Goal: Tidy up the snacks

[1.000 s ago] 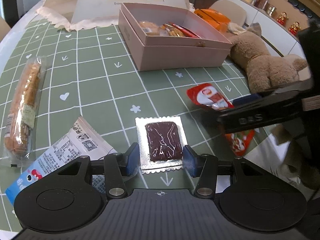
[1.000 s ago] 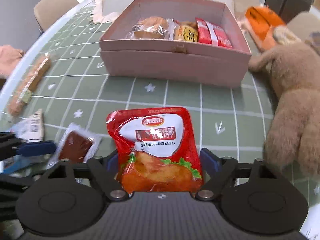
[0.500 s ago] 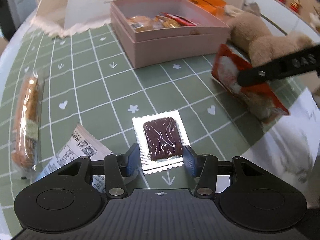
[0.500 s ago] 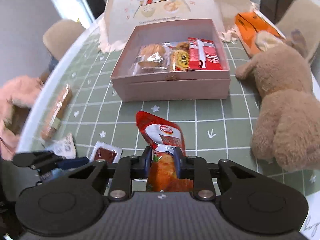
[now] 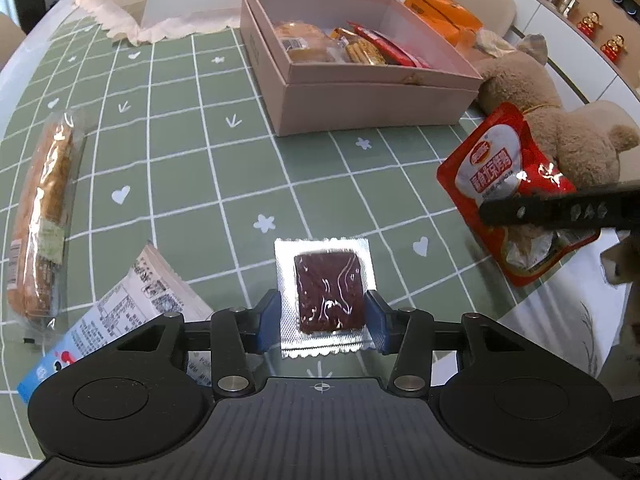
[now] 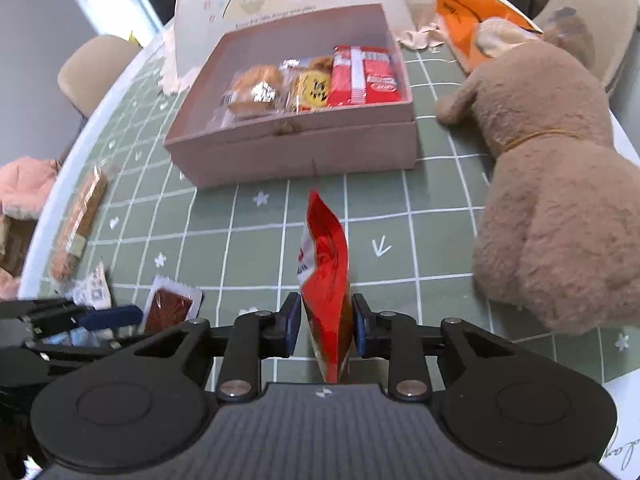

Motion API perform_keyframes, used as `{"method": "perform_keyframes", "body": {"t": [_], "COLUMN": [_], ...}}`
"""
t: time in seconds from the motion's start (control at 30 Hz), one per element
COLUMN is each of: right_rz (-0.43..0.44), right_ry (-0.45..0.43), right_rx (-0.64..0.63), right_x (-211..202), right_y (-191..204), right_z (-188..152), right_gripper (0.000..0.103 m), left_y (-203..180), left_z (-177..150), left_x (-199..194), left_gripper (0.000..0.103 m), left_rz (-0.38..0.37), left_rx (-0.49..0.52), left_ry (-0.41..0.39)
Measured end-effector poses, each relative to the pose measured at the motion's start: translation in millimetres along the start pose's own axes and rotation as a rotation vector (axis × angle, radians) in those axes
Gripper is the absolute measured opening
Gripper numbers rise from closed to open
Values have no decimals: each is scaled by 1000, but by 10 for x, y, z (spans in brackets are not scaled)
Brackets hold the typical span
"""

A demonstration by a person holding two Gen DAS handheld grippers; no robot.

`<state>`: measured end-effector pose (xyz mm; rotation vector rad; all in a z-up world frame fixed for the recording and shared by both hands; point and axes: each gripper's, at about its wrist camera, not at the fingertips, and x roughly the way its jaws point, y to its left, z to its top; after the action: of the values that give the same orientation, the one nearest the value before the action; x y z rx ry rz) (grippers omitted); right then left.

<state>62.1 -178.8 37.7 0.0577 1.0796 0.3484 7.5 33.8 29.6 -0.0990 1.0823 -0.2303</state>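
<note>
green grid tablecloth (image 5: 248, 168): covers whole work surface.
brown plush bear (image 6: 560, 208): lying at 3 o'clock in right wrist view, just beside box.
pink box (image 6: 296, 152): open, at 12 o'clock, well apart from both grippers; already holding round cake, yellow pack and red wafer packs along far wall; near half bare.
long bread stick in clear wrap (image 5: 40, 216): at 9 o'clock in left wrist view, flat on cloth.
red pouch (image 6: 326, 280): off the cloth, edge-on and upright, pinched low down by right gripper (image 6: 325, 330); narrow jaws, pads pressing both faces.
white and blue pack (image 5: 132, 312): at 8 o'clock of left gripper, flat, partly hidden under gripper body.
dark brown square in silver foil (image 5: 326, 300): flat on cloth between fingers of left gripper (image 5: 325, 320); jaws just closing in, blue pads just beside foil edges; contact not certain, not lifted.

handling note, judged: carry pouch toward 12 o'clock, clear near wall of box, lower into bare near half before releasing; keep grip firm, since slack top may flop. for foil square: close on foil margins squarely, press fingertips to cloth so thin edge does not slip out.
</note>
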Motion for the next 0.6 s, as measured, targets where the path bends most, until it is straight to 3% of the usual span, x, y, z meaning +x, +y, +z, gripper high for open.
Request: {"method": "perform_keyframes", "body": {"t": [0.23,0.33,0.47,0.6], "right_rz": [-44,-49,-33,6], "right_ry": [21,25,19,-20], "right_rx": [-22,-5,1,-8], "right_x": [78,85,47,-113], "right_y": [4,-54,-86,-42], "right_z": [-91,-118,-127,-92], "right_gripper": [25,24,17,17], "left_y": [-125,-193,-298,-314], "left_z": [32,33,-11,-12], "left_x": [88,118,152,155], "left_gripper": [49,45,44,44], "left_rz": [55,65,85,73], "left_rx": [64,106,186,188], "left_ry": [-11,-17,-44,-50]}}
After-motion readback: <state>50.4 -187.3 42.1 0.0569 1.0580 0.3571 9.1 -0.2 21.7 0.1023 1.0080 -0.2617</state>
